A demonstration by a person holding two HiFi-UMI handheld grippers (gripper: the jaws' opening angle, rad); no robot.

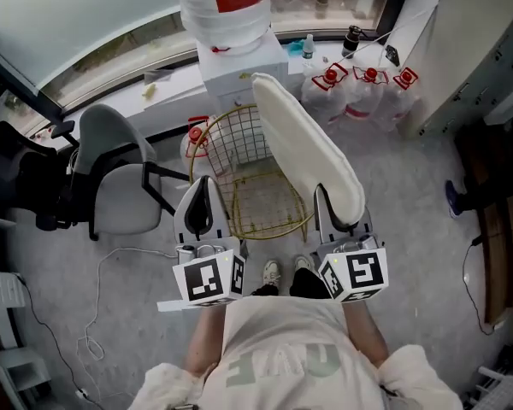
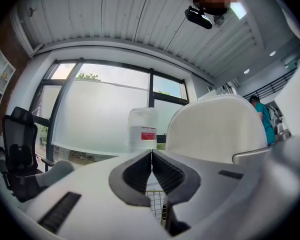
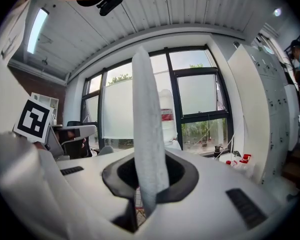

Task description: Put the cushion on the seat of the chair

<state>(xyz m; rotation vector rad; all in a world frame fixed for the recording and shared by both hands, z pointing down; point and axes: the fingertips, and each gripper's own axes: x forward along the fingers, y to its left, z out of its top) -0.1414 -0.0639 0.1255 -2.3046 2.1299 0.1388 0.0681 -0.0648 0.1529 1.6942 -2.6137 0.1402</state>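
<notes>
Holds the cream cushion [image 1: 312, 143] upright on its edge, in the air over the right side of the gold wire chair [image 1: 239, 156], not down on the seat. Grips it by the lower edge with the right gripper [image 1: 340, 216], jaws pressed narrow on the padding from both sides. In the right gripper view, shows the cushion [image 3: 147, 124] rising straight up out of the right gripper [image 3: 149, 184]. Holds the left gripper [image 1: 203, 199] alongside, level with the right one, over the near left rim of the chair and apart from the cushion. In the left gripper view, shows the left gripper [image 2: 151, 156] with jaws closed tip to tip on nothing, and the cushion [image 2: 215, 129] off to its right. Has the chair standing on the grey floor [image 1: 393, 203], just in front of a white water dispenser [image 1: 239, 67] topped by a big bottle [image 1: 227, 2] at the floor's far edge. Has a grey office chair [image 1: 111, 182] to the left of the wire chair, and a row of red-capped water jugs [image 1: 359, 92] right of the dispenser along that same far edge. Shows a pair of shoes [image 1: 272, 272] on the floor at the chair's near rim
</notes>
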